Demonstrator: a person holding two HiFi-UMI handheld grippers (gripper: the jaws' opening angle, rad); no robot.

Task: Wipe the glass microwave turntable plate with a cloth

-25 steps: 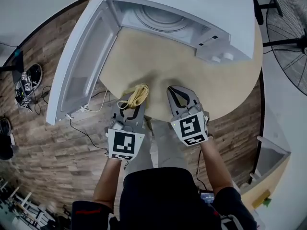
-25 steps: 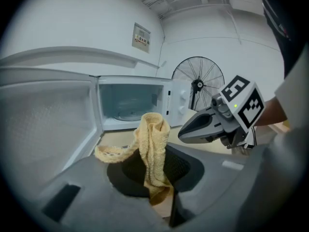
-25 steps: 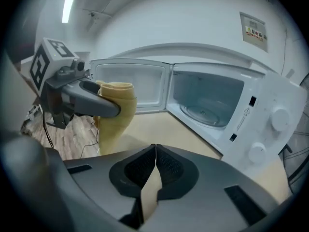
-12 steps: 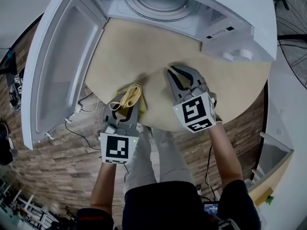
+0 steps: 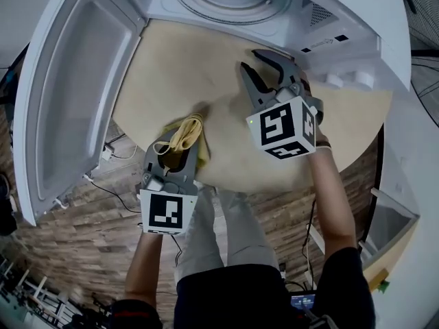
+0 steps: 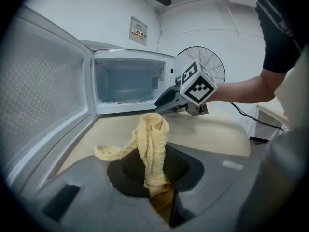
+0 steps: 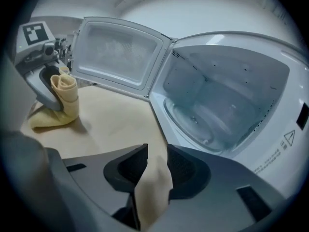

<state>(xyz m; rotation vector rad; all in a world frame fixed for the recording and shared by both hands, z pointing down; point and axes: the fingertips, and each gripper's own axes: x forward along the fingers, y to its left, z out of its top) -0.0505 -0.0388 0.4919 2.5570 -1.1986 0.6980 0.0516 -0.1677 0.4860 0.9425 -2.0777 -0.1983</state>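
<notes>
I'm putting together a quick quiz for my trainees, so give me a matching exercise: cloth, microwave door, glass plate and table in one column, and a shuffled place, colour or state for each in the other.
1. cloth
2. microwave door
3. glass plate
4. table

A. swung wide open
B. pale tan
C. pinched in the left gripper
D. lying inside the microwave

Pairs: 1-C, 2-A, 3-D, 4-B

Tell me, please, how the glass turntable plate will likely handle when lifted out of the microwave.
The glass turntable plate looks clear and smooth, so probably slippery and breakable. It lies broad and flat inside the microwave, so likely stiff and fairly heavy.
</notes>
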